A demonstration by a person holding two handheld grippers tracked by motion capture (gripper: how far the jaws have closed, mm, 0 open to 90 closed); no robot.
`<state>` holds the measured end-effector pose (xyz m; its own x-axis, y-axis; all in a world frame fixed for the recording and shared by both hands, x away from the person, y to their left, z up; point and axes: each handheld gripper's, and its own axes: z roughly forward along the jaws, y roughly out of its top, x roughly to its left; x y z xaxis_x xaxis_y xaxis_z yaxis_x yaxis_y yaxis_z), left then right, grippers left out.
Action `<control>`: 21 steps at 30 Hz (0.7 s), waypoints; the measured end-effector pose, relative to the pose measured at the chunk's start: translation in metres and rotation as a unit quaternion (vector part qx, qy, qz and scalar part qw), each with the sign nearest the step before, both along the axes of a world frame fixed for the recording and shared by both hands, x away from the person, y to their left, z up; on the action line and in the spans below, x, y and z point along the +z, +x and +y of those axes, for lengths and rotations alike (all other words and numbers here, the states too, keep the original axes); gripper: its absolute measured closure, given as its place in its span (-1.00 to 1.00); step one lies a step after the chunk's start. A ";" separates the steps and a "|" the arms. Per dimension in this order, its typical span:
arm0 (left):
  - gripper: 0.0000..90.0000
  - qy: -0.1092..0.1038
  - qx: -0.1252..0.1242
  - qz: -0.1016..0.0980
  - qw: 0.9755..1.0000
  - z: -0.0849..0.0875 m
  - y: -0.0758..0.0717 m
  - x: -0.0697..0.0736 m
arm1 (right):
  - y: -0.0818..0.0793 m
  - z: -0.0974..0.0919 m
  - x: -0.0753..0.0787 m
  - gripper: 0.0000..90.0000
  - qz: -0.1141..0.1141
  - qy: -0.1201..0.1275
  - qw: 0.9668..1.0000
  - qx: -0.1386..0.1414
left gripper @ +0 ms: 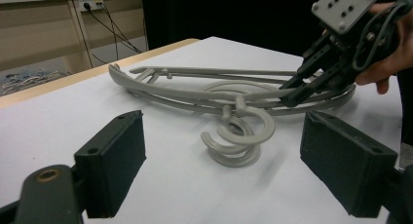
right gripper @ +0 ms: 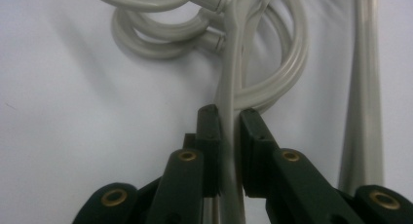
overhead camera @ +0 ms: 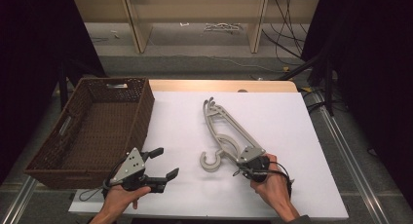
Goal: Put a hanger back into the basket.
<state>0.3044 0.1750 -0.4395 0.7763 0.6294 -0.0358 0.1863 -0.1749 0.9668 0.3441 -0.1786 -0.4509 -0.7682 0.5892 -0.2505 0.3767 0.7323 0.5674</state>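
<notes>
Grey plastic hangers (overhead camera: 225, 131), several stacked as one bundle, lie flat near the middle of a white table (overhead camera: 287, 136). In the high view the bundle's long axis runs on a diagonal, from the tips of its arms at the far left down to the near right. The hooks (overhead camera: 210, 161) curl out on the near left side, open toward the far side of the table.

The right gripper (overhead camera: 249, 161) has the bundle by its near right end. The right gripper view shows its two black jaws pinched almost together on a thin grey bar (right gripper: 229, 107) of one hanger, with both pads pressing it. A second grey bar (right gripper: 363, 87) runs past them on the right, outside the grip. In the left gripper view the same clamp bites onto the stack from the far right.

The left gripper (overhead camera: 158, 163) is held above the near left part of the table, just beside a brown wicker basket (overhead camera: 73, 136). Its jaws stand wide apart with nothing between them, and point toward the hooks, which lie near but apart from it.

The basket stands at the table's left edge, overhanging it, with a handle slot in its far wall. A strip of bare wood (overhead camera: 219, 85) edges the far side of the white top. Beyond the table are a grey floor with loose cables (overhead camera: 285, 34), pale wooden furniture legs (overhead camera: 136, 24) and dark curtains (overhead camera: 29, 48) on both sides.
</notes>
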 end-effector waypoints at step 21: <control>-0.59 0.010 0.021 0.002 1.000 0.005 0.002 0.000 | -0.023 -0.003 0.044 0.83 -0.068 0.000 0.994 0.087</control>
